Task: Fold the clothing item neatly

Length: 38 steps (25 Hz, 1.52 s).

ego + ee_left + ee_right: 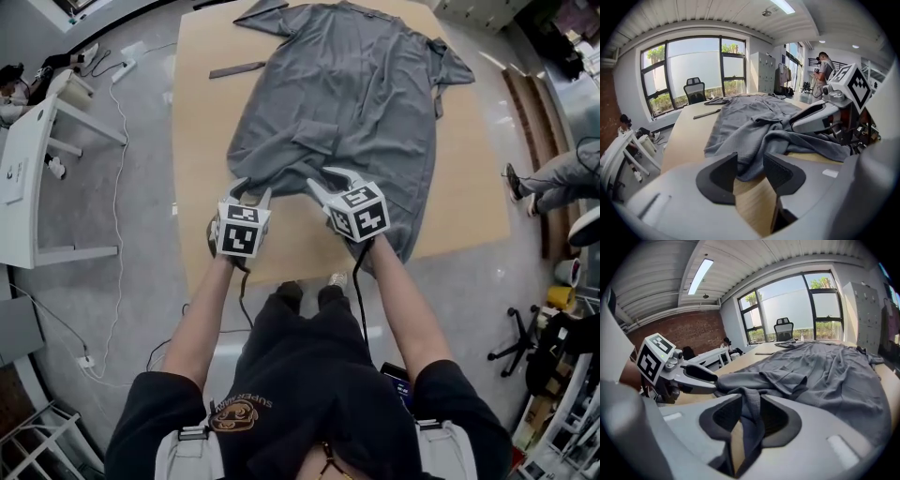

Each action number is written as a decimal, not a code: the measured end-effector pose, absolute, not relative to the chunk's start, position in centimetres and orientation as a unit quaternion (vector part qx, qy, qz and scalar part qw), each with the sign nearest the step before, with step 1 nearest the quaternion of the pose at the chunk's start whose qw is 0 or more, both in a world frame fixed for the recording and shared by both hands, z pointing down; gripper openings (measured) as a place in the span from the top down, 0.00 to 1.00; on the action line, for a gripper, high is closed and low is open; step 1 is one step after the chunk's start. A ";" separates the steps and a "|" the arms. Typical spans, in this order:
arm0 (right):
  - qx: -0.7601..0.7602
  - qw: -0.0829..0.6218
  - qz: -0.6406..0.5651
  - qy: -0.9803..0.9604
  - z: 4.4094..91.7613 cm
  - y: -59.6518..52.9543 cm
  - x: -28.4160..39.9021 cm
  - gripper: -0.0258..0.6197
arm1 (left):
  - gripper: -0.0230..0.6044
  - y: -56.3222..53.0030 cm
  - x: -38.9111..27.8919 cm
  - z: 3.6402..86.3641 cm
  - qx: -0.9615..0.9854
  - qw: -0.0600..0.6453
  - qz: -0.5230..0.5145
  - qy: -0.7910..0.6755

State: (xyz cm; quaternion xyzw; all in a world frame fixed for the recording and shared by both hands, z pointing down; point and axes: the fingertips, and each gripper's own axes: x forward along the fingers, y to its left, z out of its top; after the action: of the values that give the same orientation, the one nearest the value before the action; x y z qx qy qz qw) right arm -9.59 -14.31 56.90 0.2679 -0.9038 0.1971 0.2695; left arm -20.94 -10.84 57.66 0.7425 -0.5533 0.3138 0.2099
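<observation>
A grey garment point(347, 94) lies spread on a light wooden table point(202, 122), its near hem bunched into folds. Both grippers are side by side at that hem. My left gripper point(251, 187) is open; in the left gripper view point(750, 164) the rumpled hem point(754, 140) lies just past its tips, with no pad pressing on it. My right gripper point(326, 180) also has its jaws apart. In the right gripper view point(750, 411) a fold of the grey cloth point(752, 427) hangs loosely between the pads, with a gap beside it.
A dark flat strip point(236, 69) lies on the table's far left. The table's near edge point(309, 267) is just below the grippers. A white desk point(28, 178) and floor cables stand to the left, and a seated person's legs point(553, 183) to the right.
</observation>
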 end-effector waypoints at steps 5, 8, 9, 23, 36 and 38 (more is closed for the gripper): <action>0.251 0.325 0.195 -0.891 60.0 -15.0 -10.5 0.79 | 0.68 -12.2 -22.4 59.4 0.737 0.206 0.357 -0.536; 0.229 0.349 0.188 -0.889 60.4 -14.2 -10.9 0.90 | 0.91 -12.7 -23.5 59.6 0.731 0.203 0.368 -0.538; 0.226 0.347 0.184 -0.892 60.0 -13.9 -11.0 0.92 | 0.91 -12.8 -23.8 59.3 0.732 0.205 0.362 -0.539; 0.175 0.317 0.177 -0.915 57.3 -3.6 -12.9 0.93 | 0.91 -7.0 -28.6 56.4 0.724 0.234 0.285 -0.582; 0.162 0.299 0.192 -0.921 59.1 4.2 -15.4 0.93 | 0.89 -1.8 -30.1 56.6 0.707 0.238 0.305 -0.593; 0.172 0.303 0.197 -0.916 59.4 4.7 -15.4 0.93 | 0.88 -1.5 -28.9 55.6 0.724 0.232 0.296 -0.578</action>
State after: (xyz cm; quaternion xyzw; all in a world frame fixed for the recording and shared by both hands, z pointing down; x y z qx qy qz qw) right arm -15.36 4.66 59.37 0.1718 -0.9163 0.1970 0.3034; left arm -28.93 -1.49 55.64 0.7239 -0.5782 0.2962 0.2322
